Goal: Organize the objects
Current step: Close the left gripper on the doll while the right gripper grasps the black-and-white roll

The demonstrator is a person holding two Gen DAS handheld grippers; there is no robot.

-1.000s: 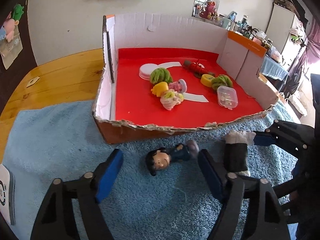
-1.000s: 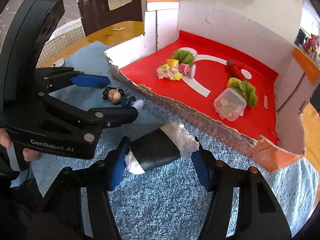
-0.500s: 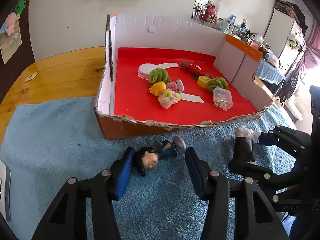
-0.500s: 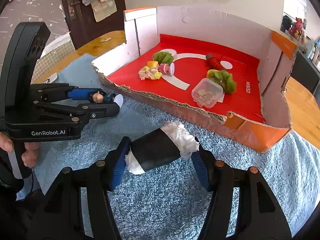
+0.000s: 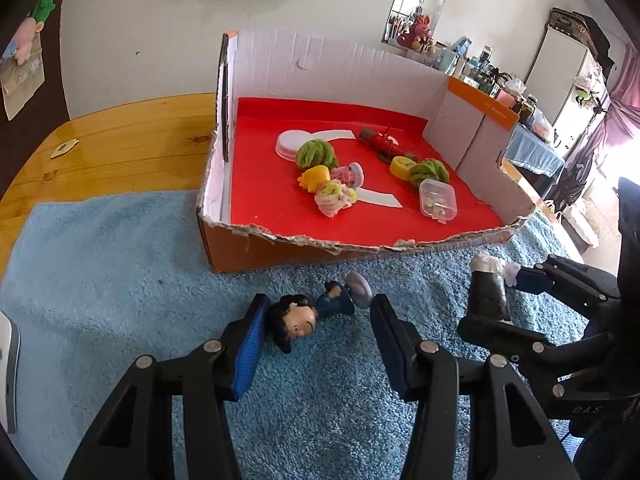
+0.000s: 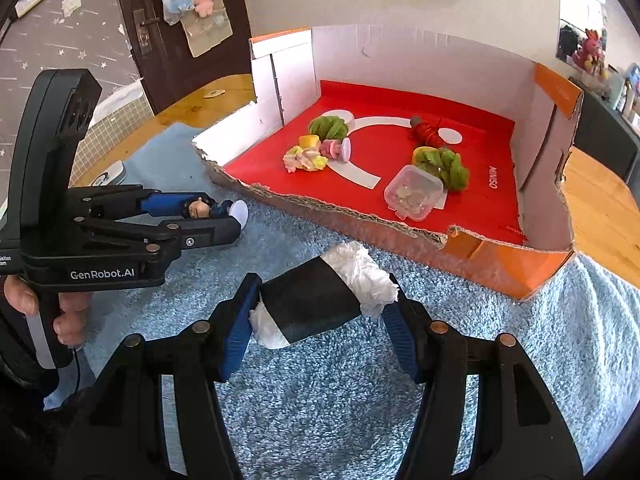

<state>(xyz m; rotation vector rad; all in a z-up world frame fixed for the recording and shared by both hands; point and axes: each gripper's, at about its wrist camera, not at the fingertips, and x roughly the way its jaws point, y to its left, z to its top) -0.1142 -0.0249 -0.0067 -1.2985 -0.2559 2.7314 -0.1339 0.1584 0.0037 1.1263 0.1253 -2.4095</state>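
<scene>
A small dark-haired figurine (image 5: pixel 308 316) lies on its side on the blue rug (image 5: pixel 100 260), just in front of the box. My left gripper (image 5: pixel 318 304) is shut on it, one pad at the head and the other fingertip at the round base; the right wrist view shows the figurine (image 6: pixel 204 208) between those fingers too. My right gripper (image 6: pixel 322 292) is shut on a black roll stuffed with white paper (image 6: pixel 316 300), pads against its two paper ends. The roll (image 5: pixel 488 300) sits to the right of the figurine.
An open cardboard box (image 5: pixel 320 242) with a red floor stands behind both grippers, its torn front edge low. It holds green yarn balls (image 5: pixel 316 154), a clear lidded tub (image 5: pixel 438 202) and several small toys. A wooden table (image 5: pixel 120 140) lies beyond the rug; a white device (image 6: pixel 108 174) lies at far left.
My left jaws have closed in from wide apart onto the figurine. The right gripper has kept its hold on the roll and rolled a little.
</scene>
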